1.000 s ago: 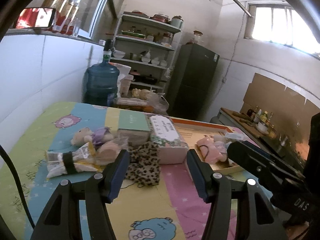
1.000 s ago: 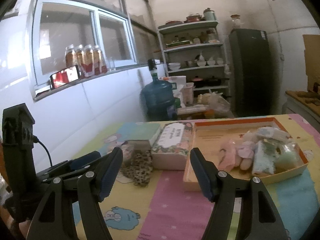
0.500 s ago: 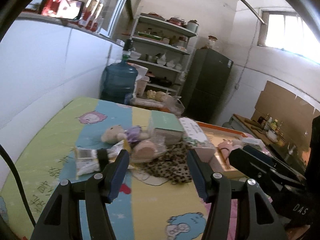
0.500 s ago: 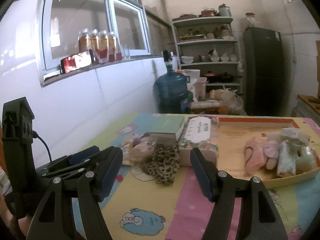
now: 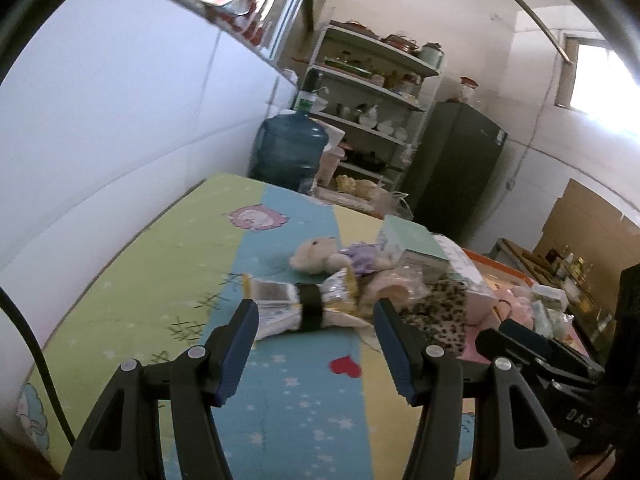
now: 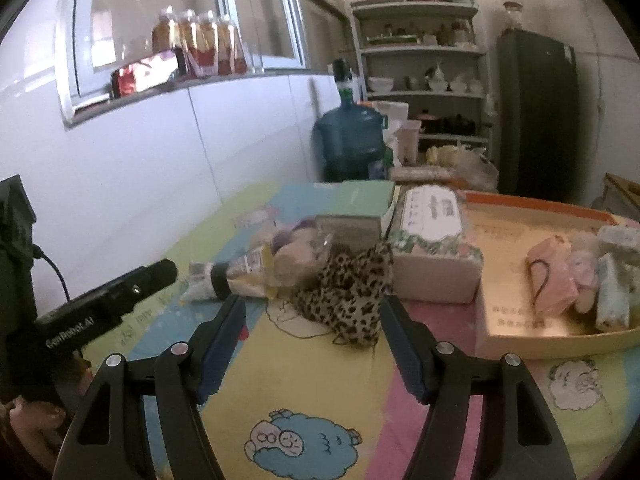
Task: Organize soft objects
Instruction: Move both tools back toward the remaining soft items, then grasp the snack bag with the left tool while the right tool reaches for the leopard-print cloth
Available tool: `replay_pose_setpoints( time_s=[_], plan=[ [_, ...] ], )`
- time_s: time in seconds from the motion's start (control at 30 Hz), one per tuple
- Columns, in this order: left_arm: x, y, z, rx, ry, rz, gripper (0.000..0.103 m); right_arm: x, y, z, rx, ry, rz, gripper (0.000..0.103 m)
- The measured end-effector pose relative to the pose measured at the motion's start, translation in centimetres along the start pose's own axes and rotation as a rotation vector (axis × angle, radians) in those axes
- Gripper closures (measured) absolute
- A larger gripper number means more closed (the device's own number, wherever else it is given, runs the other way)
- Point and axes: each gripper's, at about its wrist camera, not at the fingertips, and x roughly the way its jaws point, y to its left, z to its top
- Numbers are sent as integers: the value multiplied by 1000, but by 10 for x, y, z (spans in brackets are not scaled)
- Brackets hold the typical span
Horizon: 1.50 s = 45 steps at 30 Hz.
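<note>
A crinkly packet bound with a black band [image 5: 304,307] lies on the cartoon-print tablecloth [image 5: 168,264], just beyond my left gripper [image 5: 314,320], which stands open and empty. Behind the packet lie a small plush bear in a purple dress [image 5: 328,258] and a pink soft item in clear wrap [image 5: 394,290]. A leopard-print cloth [image 6: 352,292] is heaped right ahead of my right gripper [image 6: 312,322], also open and empty. The orange-rimmed tray [image 6: 520,204] at the right holds a pink pouch [image 6: 550,280] and other soft items [image 6: 612,284].
A green-topped box [image 6: 360,204] and a floral tissue box [image 6: 434,240] stand between the soft pile and the tray. A white wall runs along the table's left side. A blue water jug [image 6: 350,136], shelves [image 6: 420,52] and a dark fridge [image 6: 538,112] stand beyond the far end.
Both grippers have swung left and come lower and closer to the table. The left now faces the banded packet, the right faces the leopard cloth. Neither jaw opening has changed.
</note>
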Motion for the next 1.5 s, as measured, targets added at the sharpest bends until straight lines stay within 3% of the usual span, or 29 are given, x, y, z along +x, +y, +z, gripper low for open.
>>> replay_pose_setpoints(
  time_s=[0.17, 0.27, 0.4, 0.5, 0.63, 0.73, 0.87, 1.07, 1.33, 1.5],
  plan=[
    [7, 13, 5, 5, 24, 2, 43, 12, 4, 4, -1, 20, 18, 31],
    [19, 15, 11, 54, 93, -69, 43, 18, 8, 5, 4, 31, 44, 31],
    [37, 15, 26, 220, 159, -159, 43, 21, 11, 5, -1, 37, 46, 31],
    [46, 6, 34, 412, 205, -226, 43, 20, 8, 5, 7, 30, 45, 31],
    [62, -14, 34, 640, 247, -225, 43, 19, 4, 4, 25, 24, 45, 31],
    [76, -23, 36, 726, 260, -229, 43, 18, 3, 3, 29, 25, 50, 31],
    [95, -30, 34, 800, 348, -289, 43, 14, -3, 2, 33, 22, 50, 31],
    [117, -26, 20, 826, 434, -270, 43, 6, -19, -1, 58, 13, 33, 31],
    [118, -17, 22, 744, 445, -267, 44, 7, -29, -4, 83, 19, 33, 31],
    [113, -10, 19, 678, 398, -237, 52, 12, -27, -3, 84, 30, 32, 31]
  ],
)
